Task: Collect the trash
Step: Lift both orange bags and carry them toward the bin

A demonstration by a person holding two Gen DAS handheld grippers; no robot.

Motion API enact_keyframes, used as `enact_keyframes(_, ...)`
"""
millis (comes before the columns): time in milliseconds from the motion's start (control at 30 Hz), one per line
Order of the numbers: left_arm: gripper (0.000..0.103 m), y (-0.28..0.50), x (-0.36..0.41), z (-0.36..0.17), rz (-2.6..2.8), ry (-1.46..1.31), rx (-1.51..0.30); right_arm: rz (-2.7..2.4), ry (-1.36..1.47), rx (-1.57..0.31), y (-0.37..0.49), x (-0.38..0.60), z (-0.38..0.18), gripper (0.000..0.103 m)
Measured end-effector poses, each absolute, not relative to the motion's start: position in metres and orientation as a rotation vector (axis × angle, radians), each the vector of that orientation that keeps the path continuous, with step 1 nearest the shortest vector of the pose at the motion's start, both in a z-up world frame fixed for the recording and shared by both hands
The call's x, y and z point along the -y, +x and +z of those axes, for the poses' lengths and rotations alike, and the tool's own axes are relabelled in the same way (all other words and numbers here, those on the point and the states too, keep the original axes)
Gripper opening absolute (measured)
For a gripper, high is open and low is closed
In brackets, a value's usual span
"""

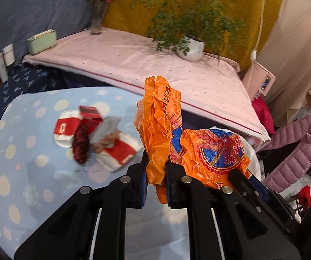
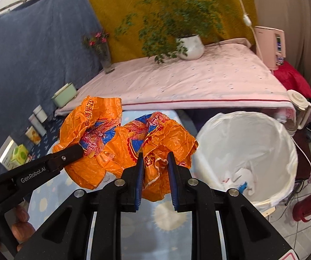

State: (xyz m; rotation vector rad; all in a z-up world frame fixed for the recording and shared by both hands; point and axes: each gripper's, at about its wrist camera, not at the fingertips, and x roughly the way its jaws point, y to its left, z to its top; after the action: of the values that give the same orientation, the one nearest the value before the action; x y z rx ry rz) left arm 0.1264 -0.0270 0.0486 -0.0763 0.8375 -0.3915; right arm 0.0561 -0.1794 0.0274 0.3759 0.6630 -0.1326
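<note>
Two tools share one crumpled orange plastic bag, held above the polka-dot worktop. Taking the bag as landmark and reading from the left: well to its left on the worktop lies a heap of litter, red-and-white wrappers, a dark red packet and a grey sheet piled together. Next, the left tool is clenched on a fold of the bag, which rises in a tall peak above its fingers; in the right wrist view the same tool enters from the left and pinches the bag's left lobe. Further right, the right tool grips the bag's lower middle between its blue pads, film bunched in the gap. Right of the bag stands a bin lined with a white bag, holding some white scraps and a blue one. Behind the bag, a pink-covered bed carries a potted plant and a vase of flowers
</note>
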Motion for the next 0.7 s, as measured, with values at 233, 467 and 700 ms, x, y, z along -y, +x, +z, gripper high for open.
enact_keyframes(233,0.013,0.121,0.086,0.059,-0.485,-0.027,-0.834,-0.220,0.427,-0.627,0.037,0.233,0.030,0.020)
enact_keyframes(467,0.013,0.120,0.135,0.051,-0.555,0.015,-0.861,-0.312,0.485,-0.616,0.019,0.281,0.018,0.020)
enact_keyframes(700,0.013,0.121,0.169,0.036,-0.590,0.058,-0.889,-0.384,0.537,-0.620,0.007,0.319,0.002,0.020)
